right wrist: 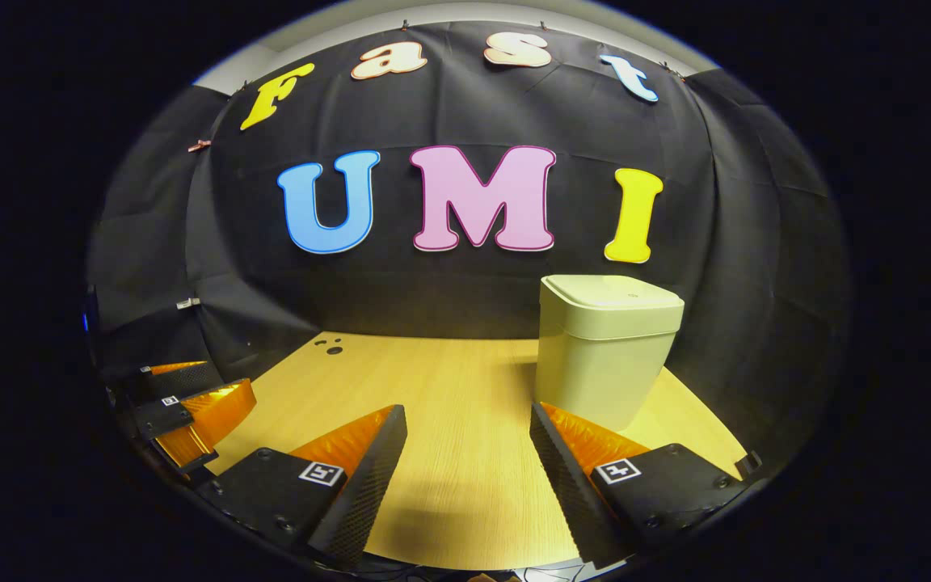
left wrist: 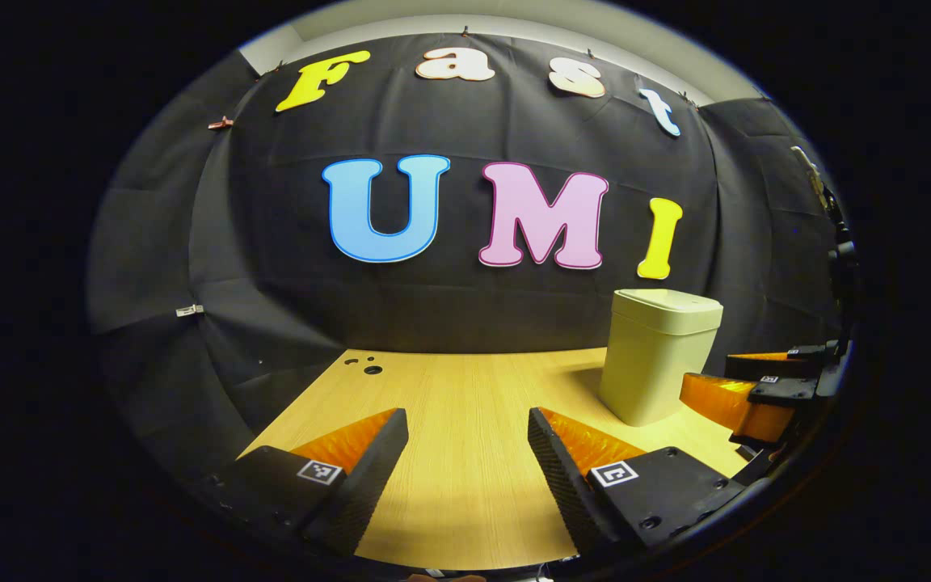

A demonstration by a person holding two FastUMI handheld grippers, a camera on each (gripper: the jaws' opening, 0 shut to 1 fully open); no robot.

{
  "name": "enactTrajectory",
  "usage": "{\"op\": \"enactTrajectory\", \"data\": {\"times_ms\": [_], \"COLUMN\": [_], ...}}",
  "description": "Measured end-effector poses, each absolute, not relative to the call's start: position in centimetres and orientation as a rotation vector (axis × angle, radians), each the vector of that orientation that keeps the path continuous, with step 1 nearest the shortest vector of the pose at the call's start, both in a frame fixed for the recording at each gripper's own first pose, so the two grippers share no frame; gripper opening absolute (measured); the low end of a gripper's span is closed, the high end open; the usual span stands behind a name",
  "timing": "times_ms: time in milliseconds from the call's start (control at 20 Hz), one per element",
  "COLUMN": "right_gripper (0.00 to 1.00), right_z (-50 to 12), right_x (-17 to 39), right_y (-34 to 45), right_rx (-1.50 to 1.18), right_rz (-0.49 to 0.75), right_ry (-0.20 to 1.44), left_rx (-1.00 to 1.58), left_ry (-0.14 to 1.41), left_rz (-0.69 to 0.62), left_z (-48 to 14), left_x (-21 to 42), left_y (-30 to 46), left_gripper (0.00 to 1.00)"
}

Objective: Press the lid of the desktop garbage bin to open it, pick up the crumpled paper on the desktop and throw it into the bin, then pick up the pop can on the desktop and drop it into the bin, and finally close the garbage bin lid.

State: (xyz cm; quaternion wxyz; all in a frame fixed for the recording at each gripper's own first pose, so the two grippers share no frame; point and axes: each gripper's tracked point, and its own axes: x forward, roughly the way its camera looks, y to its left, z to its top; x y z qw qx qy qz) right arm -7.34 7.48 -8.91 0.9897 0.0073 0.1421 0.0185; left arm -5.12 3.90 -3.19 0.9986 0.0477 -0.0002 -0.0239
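A pale green garbage bin (left wrist: 658,356) with its lid down stands on the wooden desktop (left wrist: 465,436), right of centre in the left gripper view. In the right gripper view the same bin (right wrist: 604,347) stands just beyond the right finger. My left gripper (left wrist: 468,420) is open above bare wood with nothing between its fingers. It also appears as the left gripper (right wrist: 191,408) at the left edge of the right gripper view. My right gripper (right wrist: 468,416) is open too and holds nothing. At the right edge of the left gripper view, that right gripper (left wrist: 756,388) hovers beside the bin.
Small dark holes (left wrist: 368,365) mark the desktop's far left corner. Black cloth walls close the booth at the back and on both sides. Bare wood stretches left of the bin.
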Motion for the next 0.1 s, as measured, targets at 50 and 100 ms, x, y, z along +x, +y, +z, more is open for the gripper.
{"op": "enactTrajectory", "data": {"times_ms": [50,100], "right_gripper": [0.96,0.96], "right_z": [-9.15,-9.30], "right_x": [-7.41,-7.43], "right_y": [7.68,7.88], "right_rx": [0.010,0.007], "right_rz": [0.042,0.049], "right_ry": [0.292,0.296], "left_rx": [0.094,0.087], "left_ry": [0.004,0.010], "left_rz": [-0.053,-0.061], "left_z": [-3.29,-3.49], "left_x": [-5.01,-4.89], "left_y": [3.72,3.63], "left_gripper": [0.96,0.96]}}
